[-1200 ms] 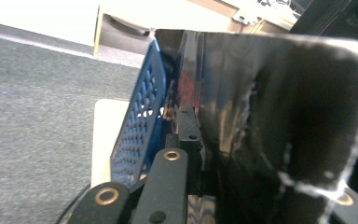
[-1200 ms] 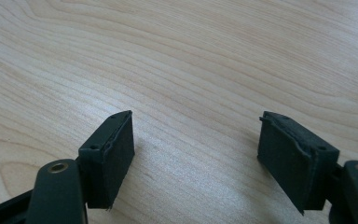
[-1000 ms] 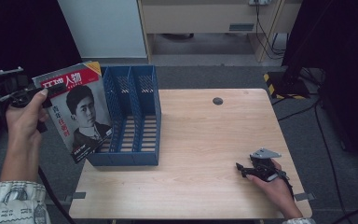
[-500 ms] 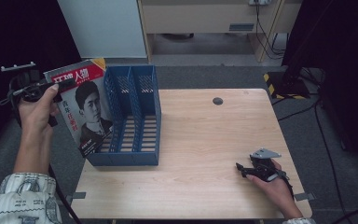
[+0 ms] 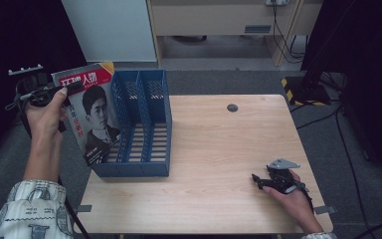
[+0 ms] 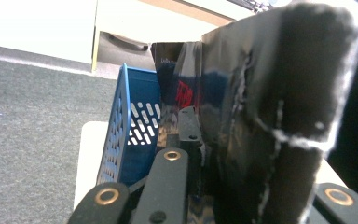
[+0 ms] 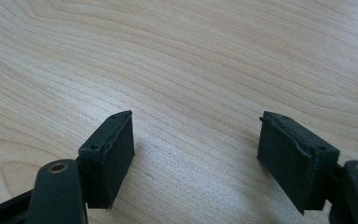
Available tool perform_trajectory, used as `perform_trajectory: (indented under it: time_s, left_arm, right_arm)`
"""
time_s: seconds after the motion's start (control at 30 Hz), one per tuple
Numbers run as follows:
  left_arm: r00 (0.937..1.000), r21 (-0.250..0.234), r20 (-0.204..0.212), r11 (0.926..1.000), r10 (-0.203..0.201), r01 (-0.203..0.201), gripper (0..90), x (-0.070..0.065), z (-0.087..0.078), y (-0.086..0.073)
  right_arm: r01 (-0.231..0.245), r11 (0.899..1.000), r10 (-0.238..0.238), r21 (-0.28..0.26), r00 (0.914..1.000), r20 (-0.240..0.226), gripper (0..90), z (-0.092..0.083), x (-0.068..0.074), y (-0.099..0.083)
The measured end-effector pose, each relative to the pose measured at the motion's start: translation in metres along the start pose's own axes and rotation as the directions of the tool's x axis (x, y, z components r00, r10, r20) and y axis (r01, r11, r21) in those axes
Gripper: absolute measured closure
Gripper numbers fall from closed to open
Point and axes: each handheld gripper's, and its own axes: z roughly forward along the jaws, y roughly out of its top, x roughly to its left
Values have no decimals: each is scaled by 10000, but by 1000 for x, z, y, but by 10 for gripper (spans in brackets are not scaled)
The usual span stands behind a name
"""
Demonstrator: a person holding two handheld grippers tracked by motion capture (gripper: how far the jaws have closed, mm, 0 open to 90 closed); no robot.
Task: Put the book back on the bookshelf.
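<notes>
One magazine (image 5: 90, 117) clamped in left claw (image 5: 54, 91) at top edge, hanging near upright, long axis vertical with slight tilt, cover facing camera. Position: off left edge of surface (image 5: 219, 149), just beside left wall of blue file rack (image 5: 144, 119), lower corner overlapping rack front. Rack slots lie to right of magazine. Judgement: insertion needs lift above rack rim, then shift right. Left hand nearer. Right claw (image 5: 264, 180) jaws apart, empty, resting on surface, well apart from rack.
</notes>
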Motion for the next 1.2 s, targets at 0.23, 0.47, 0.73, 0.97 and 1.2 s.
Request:
perform_trajectory:
  time_s: [0.23,0.47,0.73,0.97,1.2]
  left_arm:
    - [10000,26,47,10000,42,-42,863,-1,3,-6]
    - [9999,51,78,9999,134,-134,864,-2,5,-10]
    - [9994,-218,53,9992,338,-337,865,-4,5,-13]
    - [9983,-655,-27,9962,574,-574,865,-3,5,-21]
    - [9975,-1185,20,9905,701,-694,865,-1,5,-28]
  right_arm:
    - [4,10000,-4,34,10000,-15,271,0,0,0]
    - [7,10000,-7,43,10000,-28,271,0,0,0]
    - [3,10000,-3,44,10000,-25,271,0,0,0]
    - [27,10000,-27,35,10000,-26,271,0,0,0]
    - [-2,10000,2,47,10000,-27,271,0,0,0]
